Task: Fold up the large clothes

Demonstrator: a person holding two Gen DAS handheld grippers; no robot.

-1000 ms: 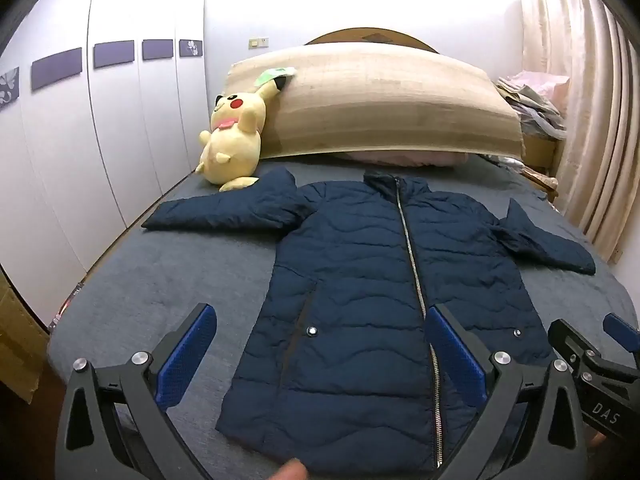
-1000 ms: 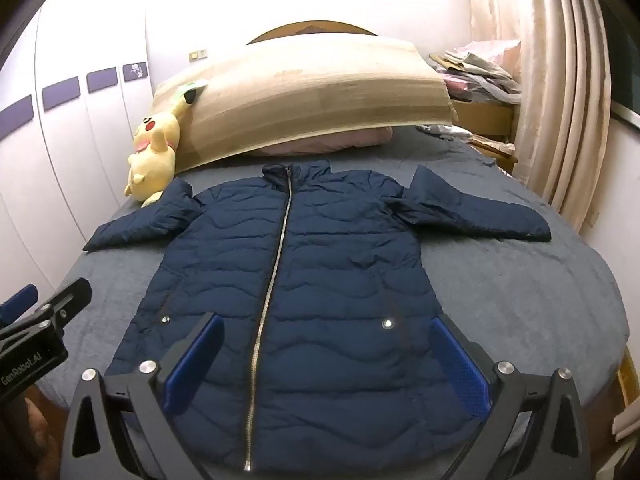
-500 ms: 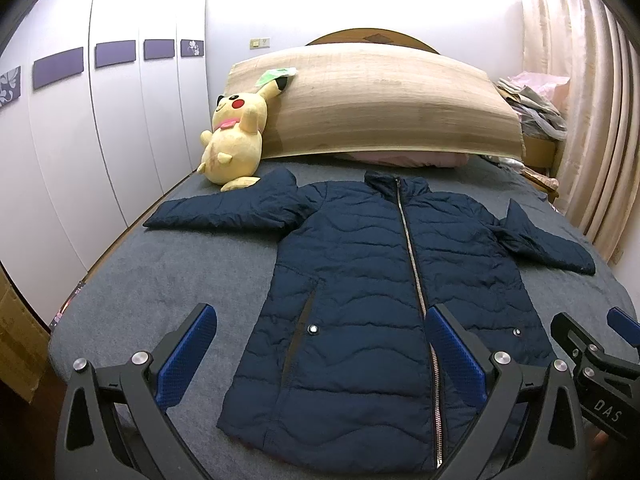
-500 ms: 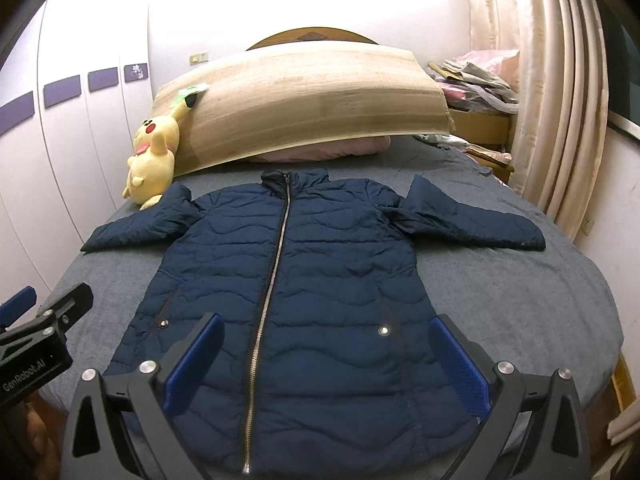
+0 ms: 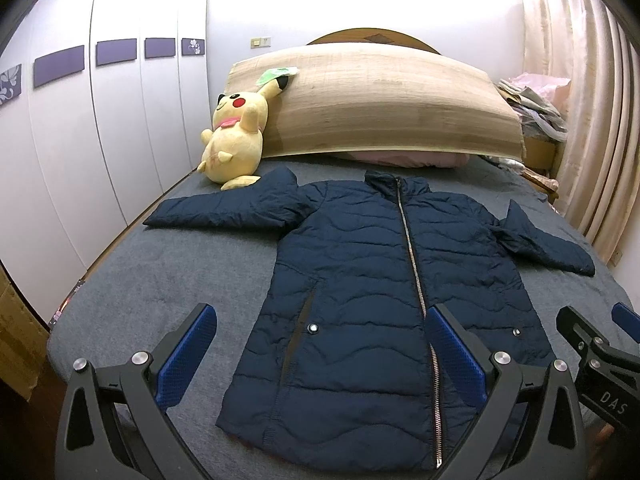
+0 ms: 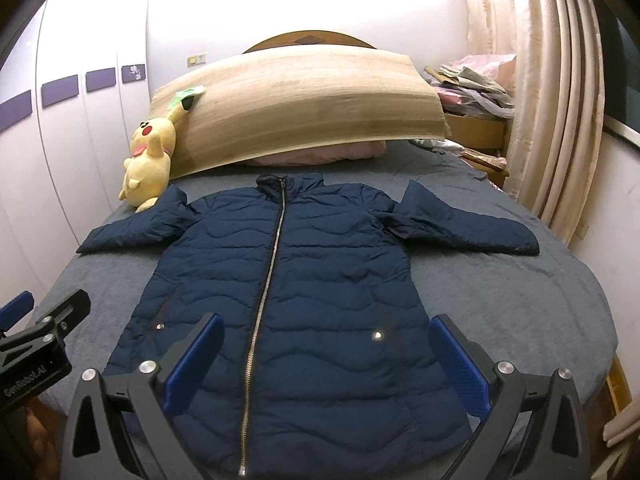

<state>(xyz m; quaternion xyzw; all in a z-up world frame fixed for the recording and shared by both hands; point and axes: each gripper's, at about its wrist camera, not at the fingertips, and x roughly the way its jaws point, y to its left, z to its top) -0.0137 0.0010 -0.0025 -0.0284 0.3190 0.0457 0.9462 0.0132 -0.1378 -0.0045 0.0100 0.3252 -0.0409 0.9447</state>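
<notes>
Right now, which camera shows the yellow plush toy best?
The left wrist view: the yellow plush toy appears larger and nearer the middle, face visible. The right wrist view shows it smaller, off to the left edge of the bed.

A navy quilted zip-up jacket (image 5: 376, 300) lies flat, sleeves spread, on the grey-covered bed (image 5: 160, 288). A yellow plush toy (image 5: 236, 140) leans by the headboard. The left gripper (image 5: 320, 356) hovers above the hem, its blue-padded fingers (image 5: 186, 356) wide apart.

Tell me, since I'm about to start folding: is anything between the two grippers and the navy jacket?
Nothing visible. The left gripper and right gripper hang open over the jacket hem. The yellow plush toy sits beside the far sleeve.
</notes>
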